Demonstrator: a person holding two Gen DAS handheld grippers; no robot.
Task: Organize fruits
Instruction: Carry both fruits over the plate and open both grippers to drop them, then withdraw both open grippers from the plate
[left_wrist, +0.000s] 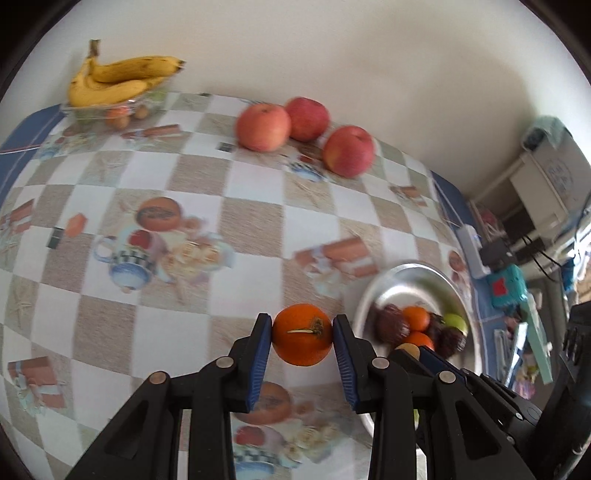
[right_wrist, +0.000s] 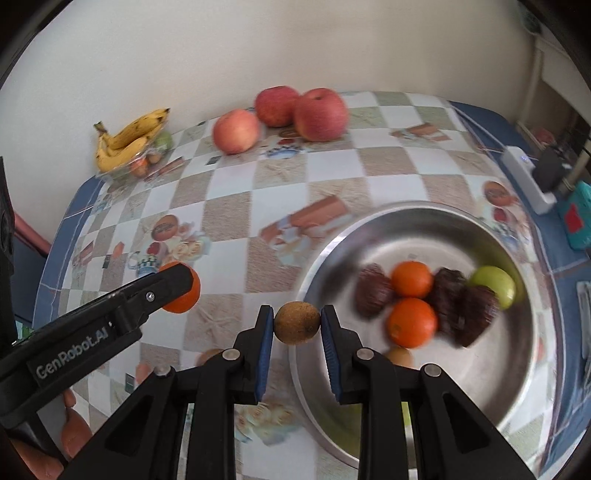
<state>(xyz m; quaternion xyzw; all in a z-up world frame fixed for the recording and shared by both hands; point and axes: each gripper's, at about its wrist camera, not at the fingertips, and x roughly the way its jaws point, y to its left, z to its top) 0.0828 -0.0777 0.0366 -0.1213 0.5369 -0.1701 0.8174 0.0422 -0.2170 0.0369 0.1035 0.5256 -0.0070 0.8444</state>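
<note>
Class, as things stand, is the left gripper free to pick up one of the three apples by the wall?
Probably not: the left gripper is shut on an orange. The path to the apples looks clear.

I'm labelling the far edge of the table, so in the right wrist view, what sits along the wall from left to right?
Yellow banana bunch on a clear dish → pale pink apple → the two darker red apples side by side.

Checked table (right_wrist: 332, 173), apples (right_wrist: 319, 114), steel bowl (right_wrist: 325, 266) (fruit inside), banana tray (left_wrist: 85, 109)
</note>
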